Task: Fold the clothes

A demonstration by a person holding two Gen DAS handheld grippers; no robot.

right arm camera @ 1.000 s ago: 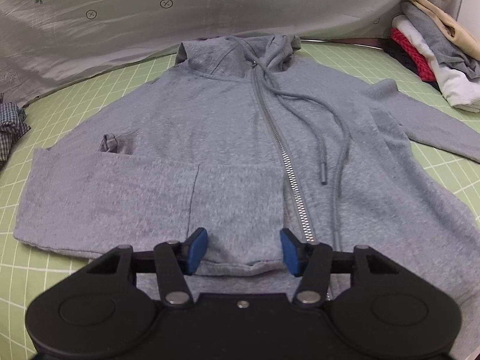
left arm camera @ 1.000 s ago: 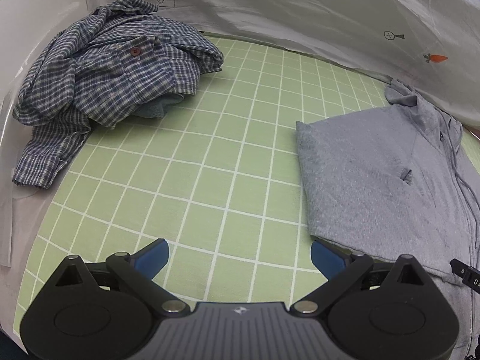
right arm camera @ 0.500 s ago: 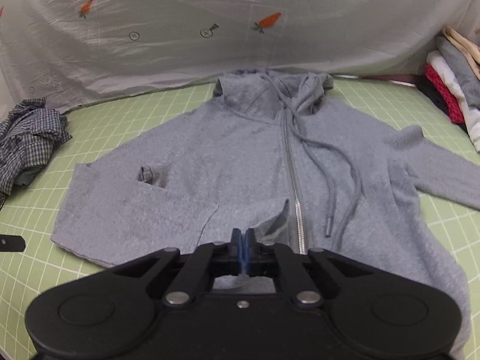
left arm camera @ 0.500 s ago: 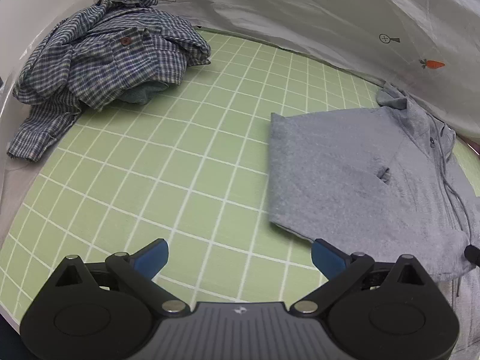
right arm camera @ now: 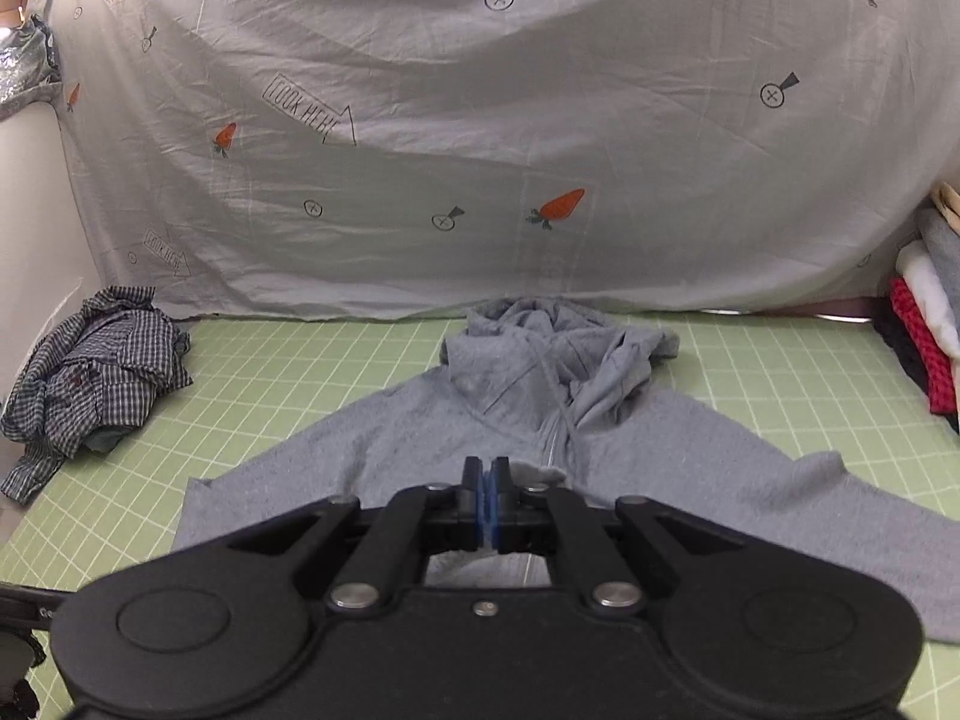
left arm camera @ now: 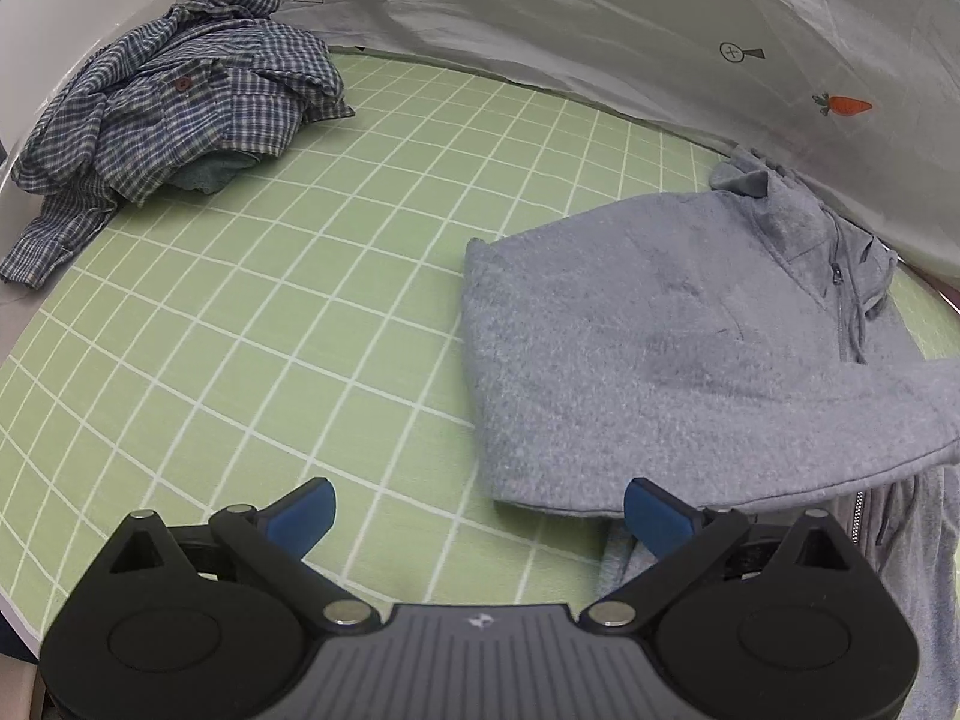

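Observation:
A grey zip hoodie (right arm camera: 690,450) lies on the green grid mat (right arm camera: 300,372), hood toward the back sheet. My right gripper (right arm camera: 486,501) is shut on the hoodie's bottom hem and holds it lifted above the mat. In the left wrist view the hoodie (left arm camera: 660,360) lies at the right, its lower part raised and folded over. My left gripper (left arm camera: 477,519) is open and empty, low over the mat, its right fingertip beside the hoodie's lower left corner.
A crumpled blue plaid shirt (left arm camera: 162,108) lies at the far left of the mat; it also shows in the right wrist view (right arm camera: 96,378). A stack of folded clothes (right arm camera: 924,312) stands at the right edge. A white printed sheet (right arm camera: 480,120) hangs behind.
My right gripper shut on the hoodie's hem and lifted it up and back. My left gripper stayed open and drew back and to the left of the hoodie.

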